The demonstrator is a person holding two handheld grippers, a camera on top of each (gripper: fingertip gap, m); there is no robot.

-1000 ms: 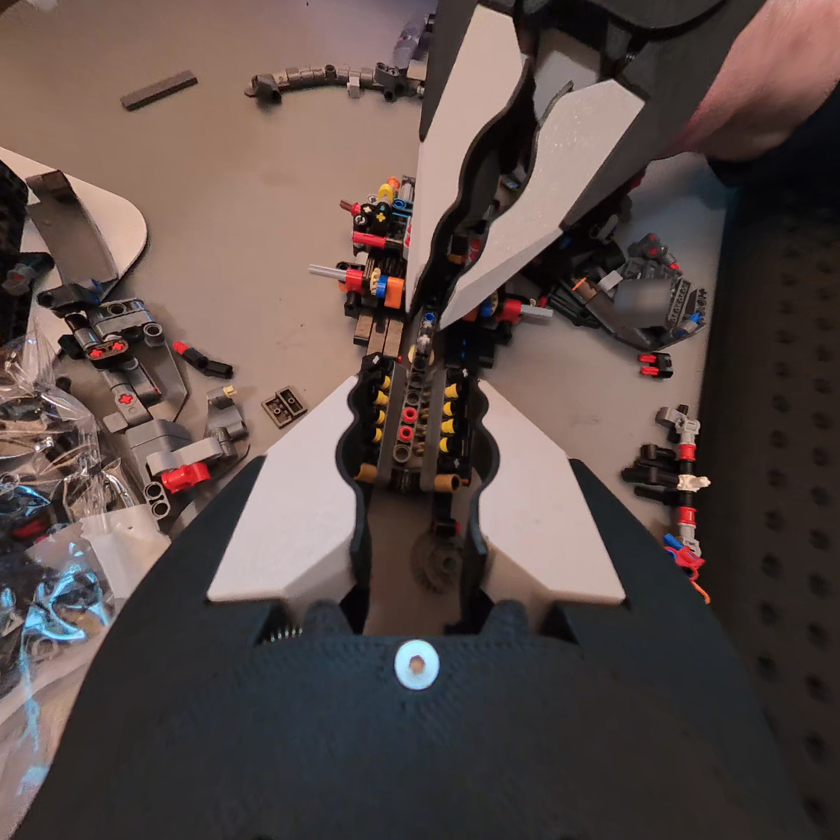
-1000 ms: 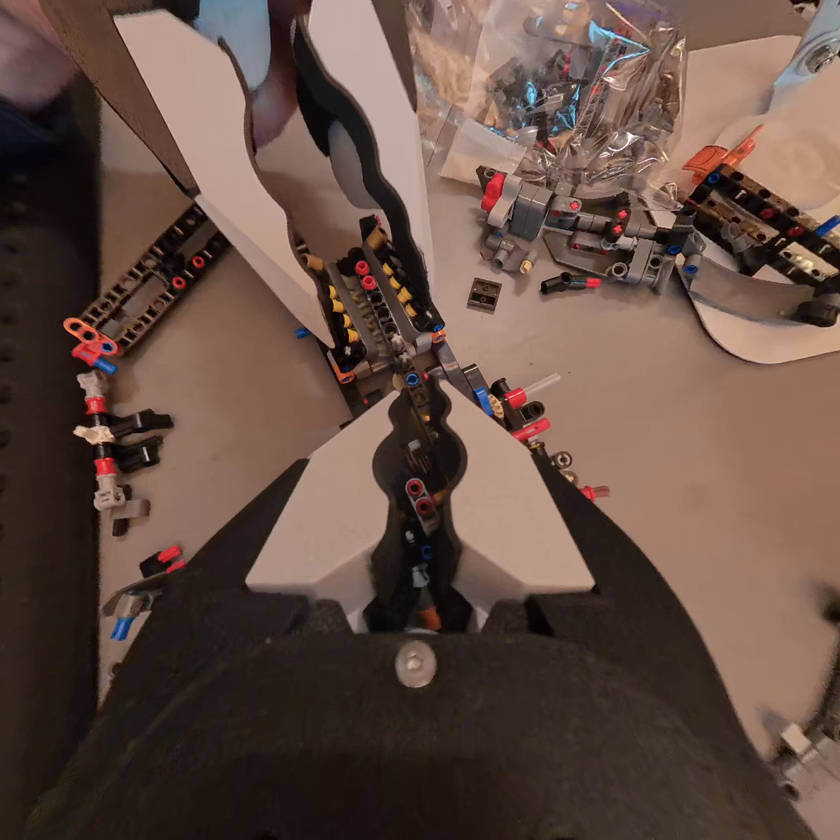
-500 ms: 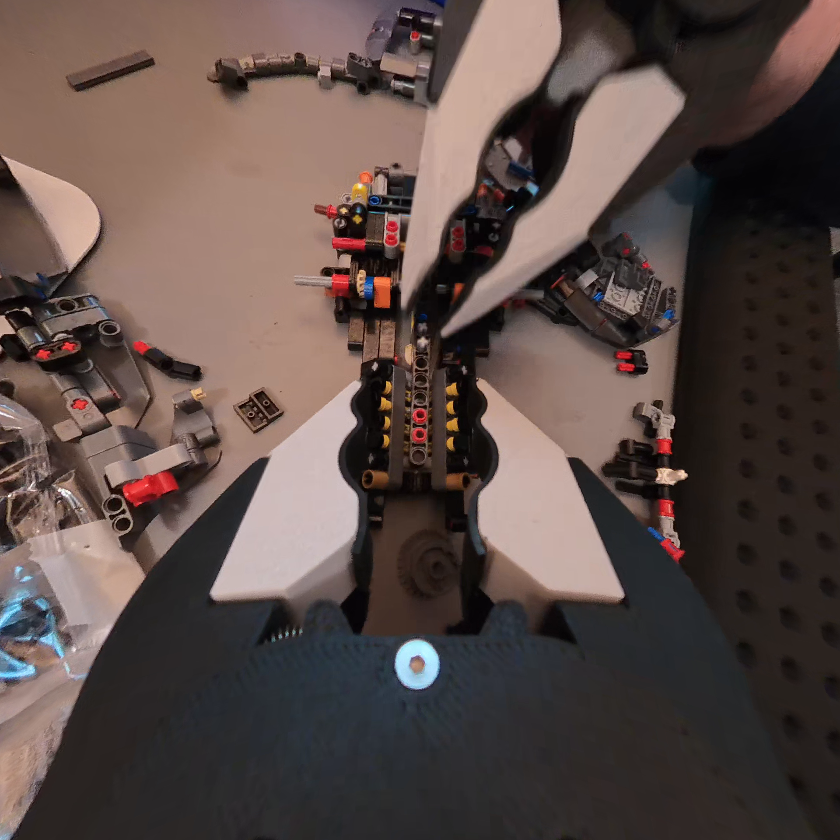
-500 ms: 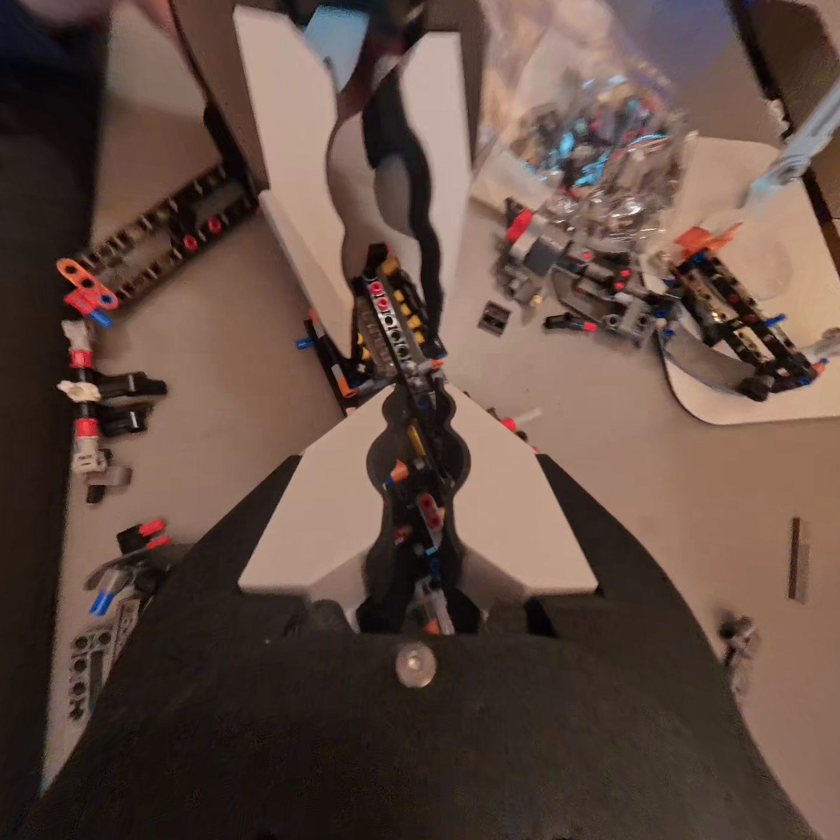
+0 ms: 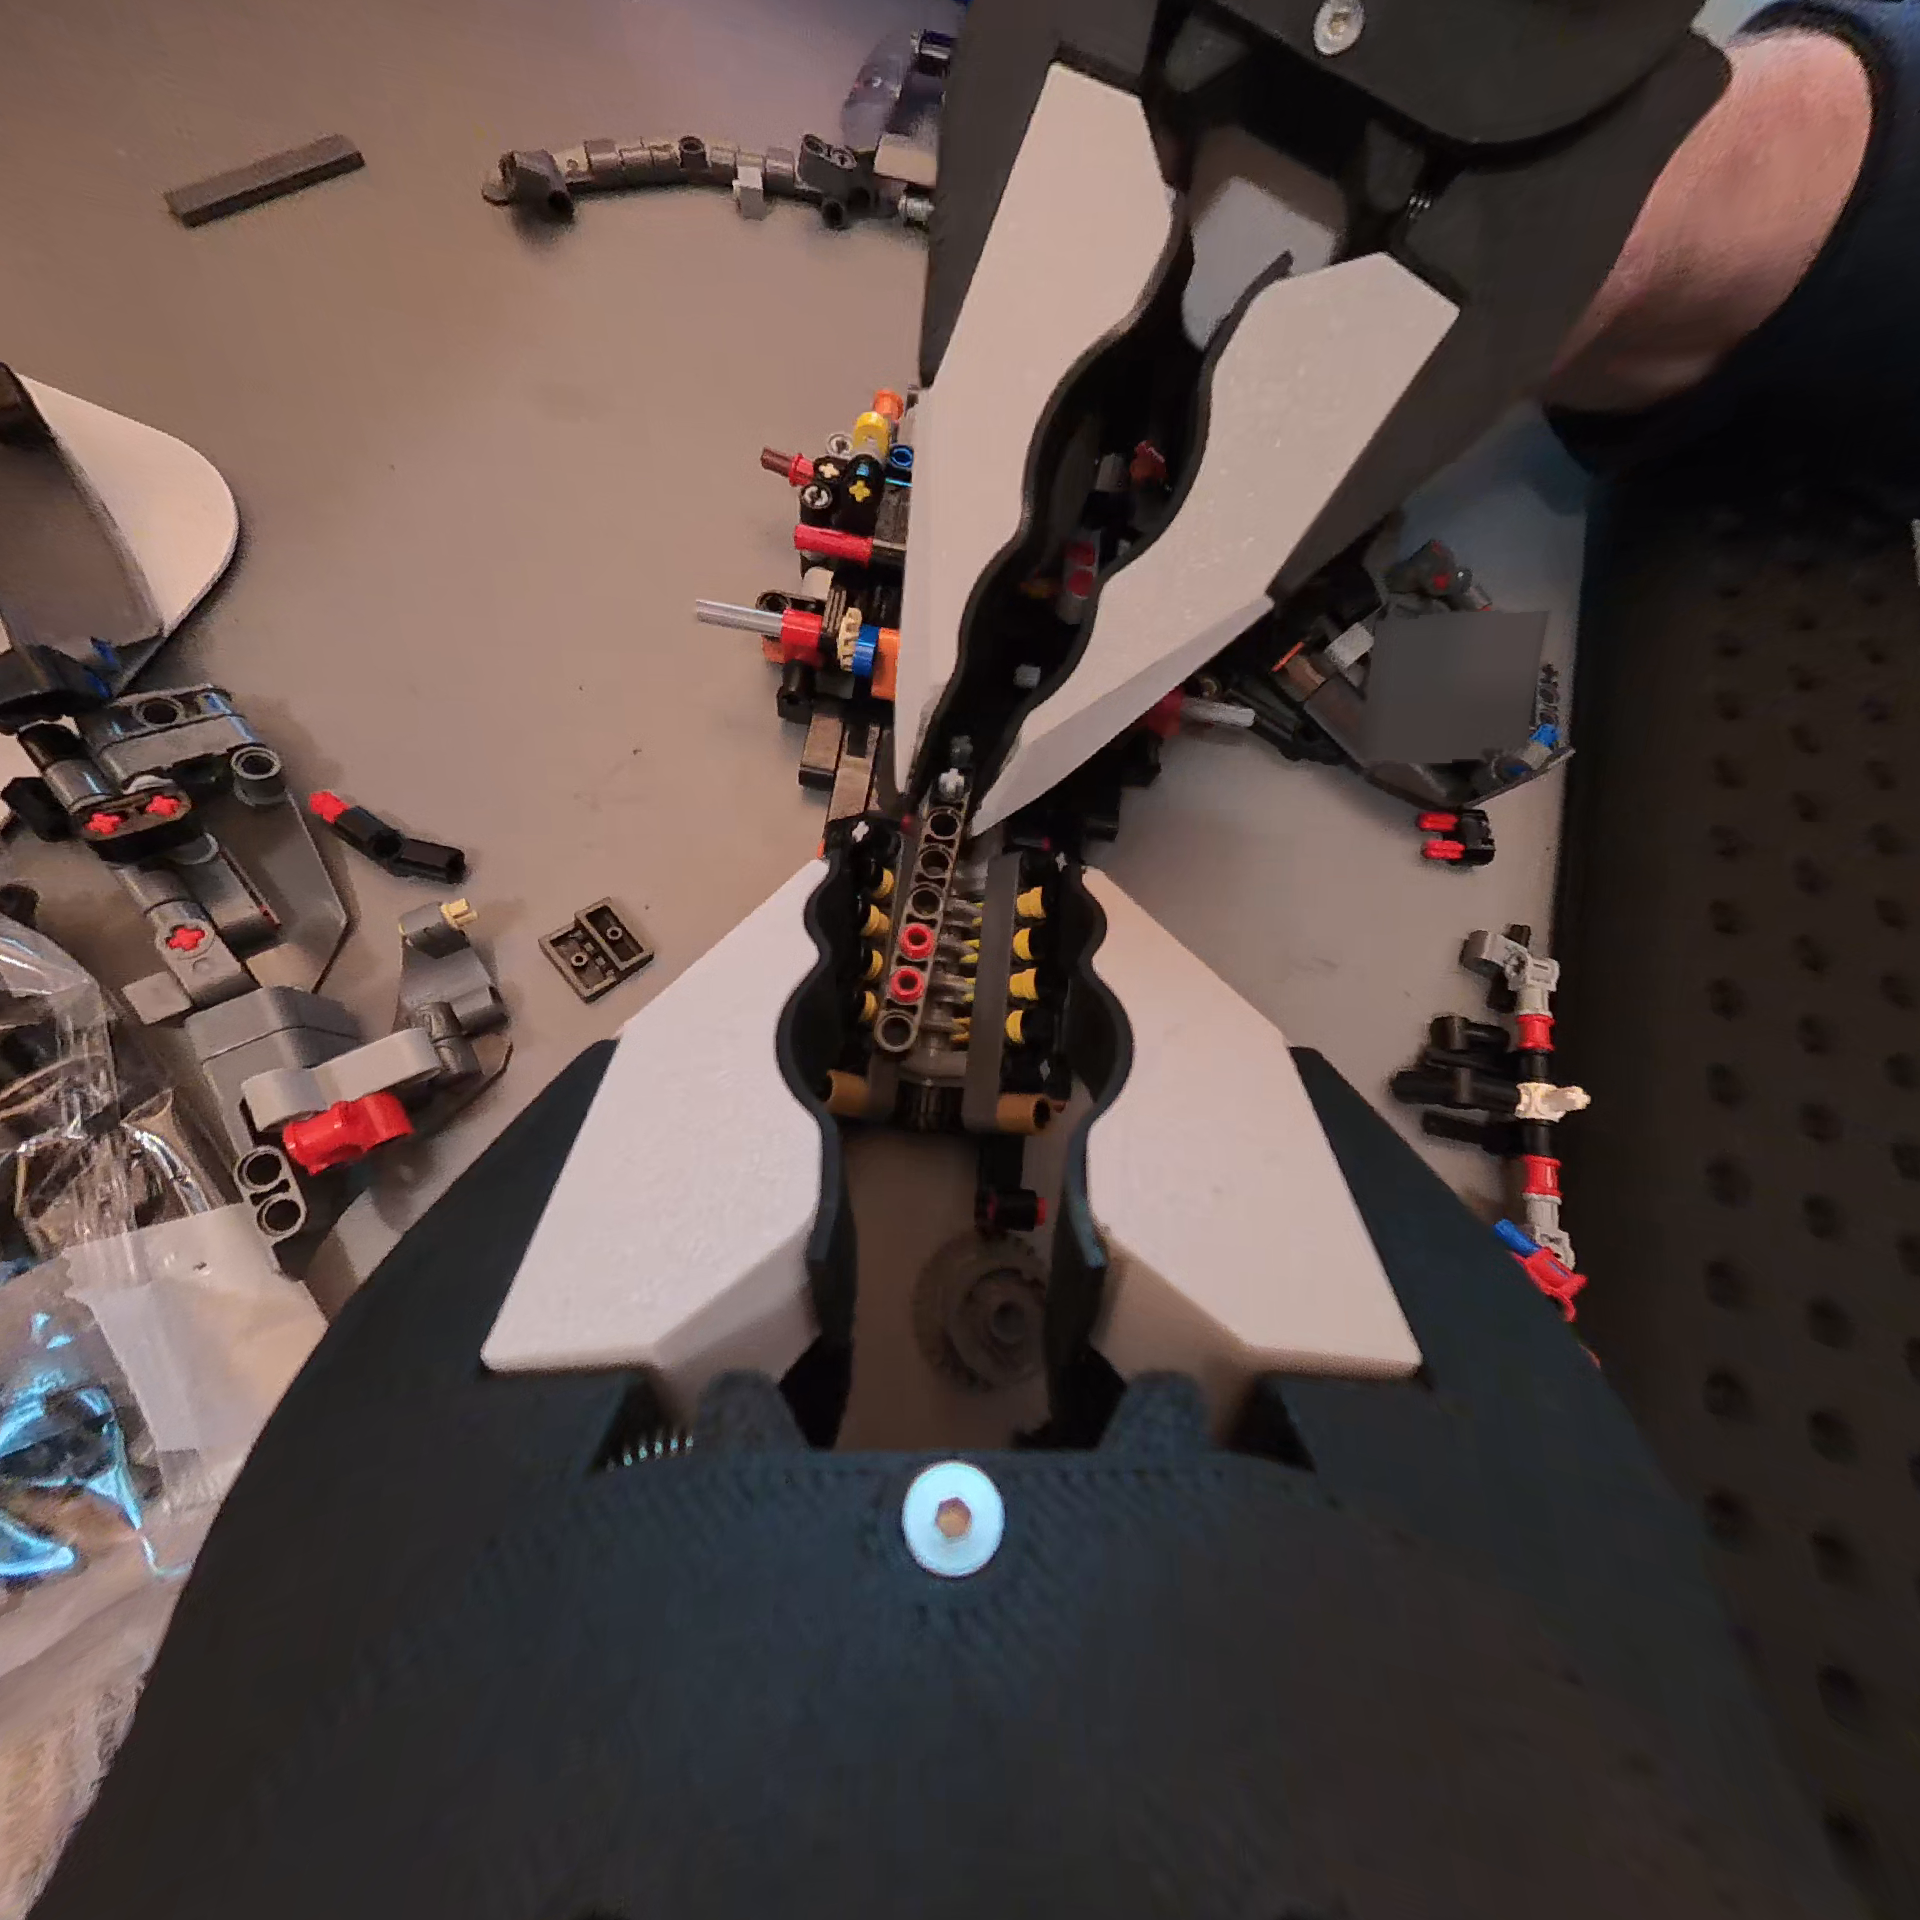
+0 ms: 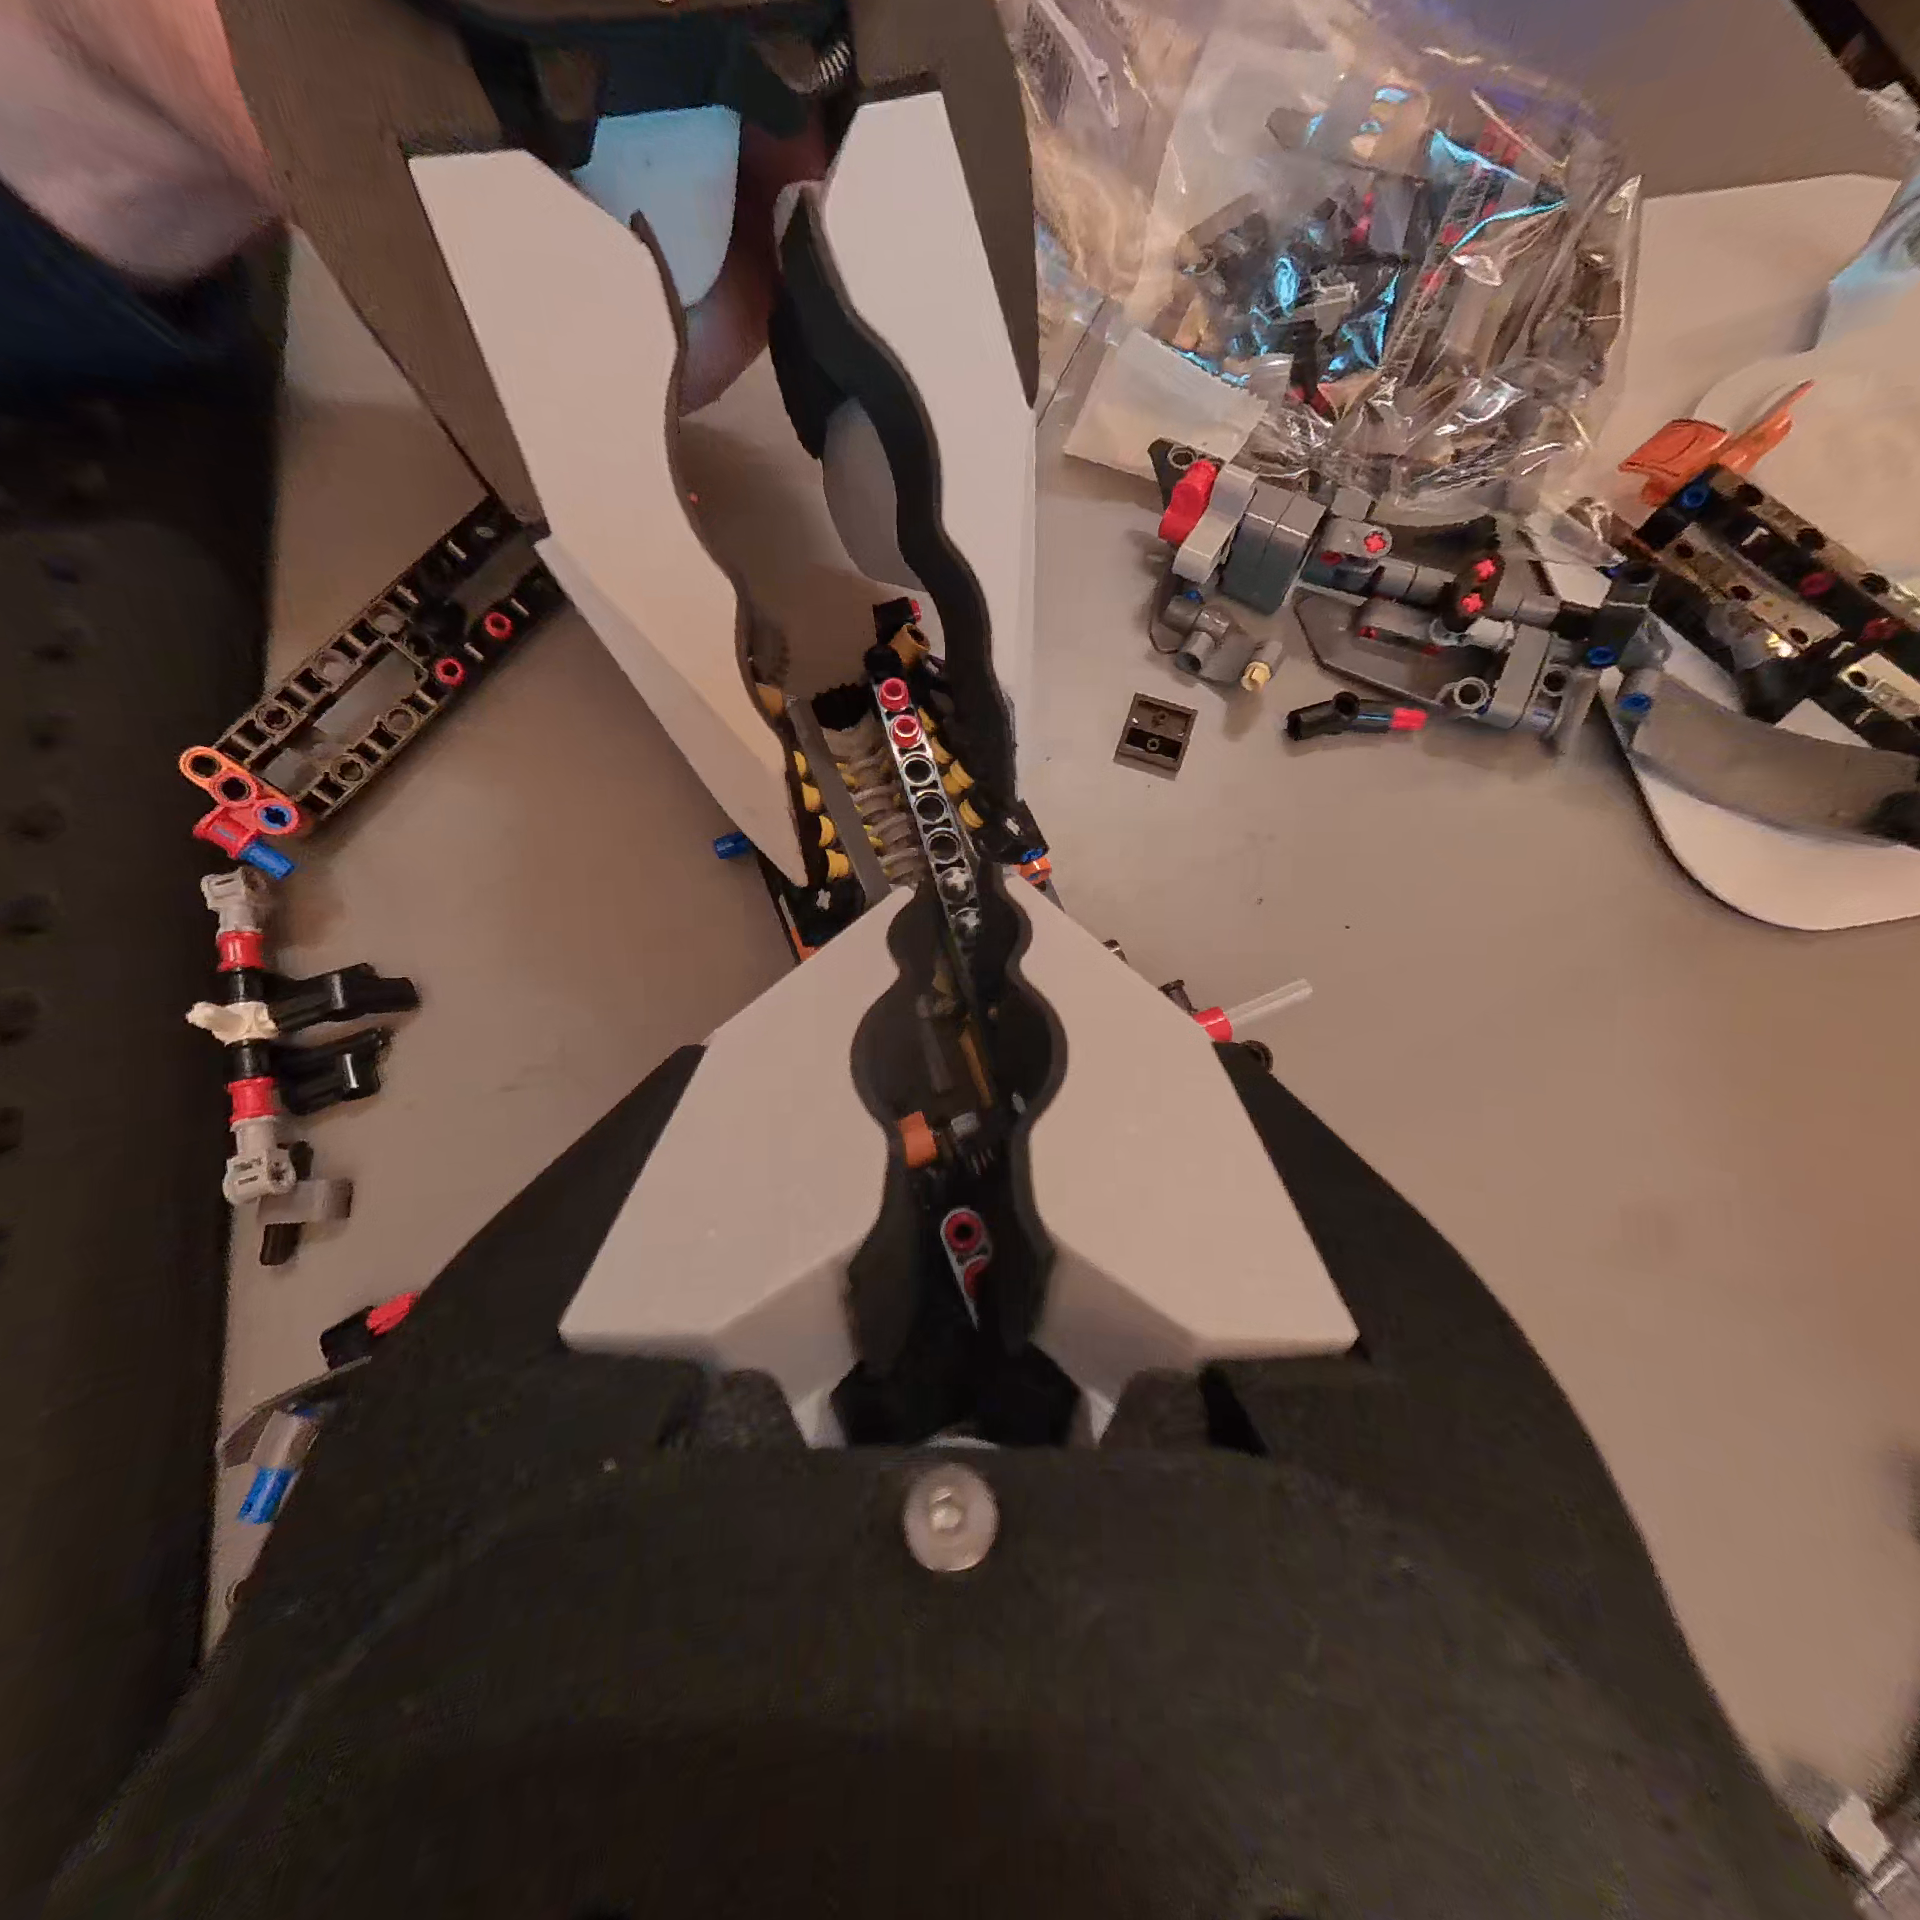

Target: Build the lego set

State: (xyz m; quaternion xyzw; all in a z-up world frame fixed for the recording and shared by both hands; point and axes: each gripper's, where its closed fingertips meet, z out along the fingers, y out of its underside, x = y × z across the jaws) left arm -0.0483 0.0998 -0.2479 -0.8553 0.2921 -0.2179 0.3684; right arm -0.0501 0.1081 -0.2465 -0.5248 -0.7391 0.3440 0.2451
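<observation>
A long black and grey Lego Technic assembly [image 5: 940, 966] with yellow and red pins is held between both grippers above the grey table [image 5: 520, 520]. My left gripper [image 5: 951, 883] is shut on its near end, the part with the rows of yellow pins. My right gripper [image 5: 951, 790] comes in from the top right and is shut on the other end. In the right wrist view my right gripper [image 6: 961, 904] grips the narrow black section [image 6: 961, 1101], and the left gripper [image 6: 914, 831] holds the yellow-pin section [image 6: 894, 769] opposite. The fingertips nearly meet.
A clear bag of parts [image 6: 1403, 260] and a grey subassembly with a red connector [image 5: 312, 1091] lie left. A small dark plate [image 5: 595, 948], a dark gear [image 5: 987, 1320], an axle with black connectors [image 5: 1507, 1081], a black frame [image 6: 384, 675] and a dark pegboard mat [image 5: 1745, 1039] surround. Less than 4 cm separates the two grippers' tips. The small dark plate [image 5: 595, 948] sits 5 cm or so from the ends of my left fingers. Seen from the right wrist view [image 6: 1155, 719] as well.
Both grippers keep hold of the assembly. The right gripper swung and twisted half a second ago and has come back close over the left gripper's fingertips.
</observation>
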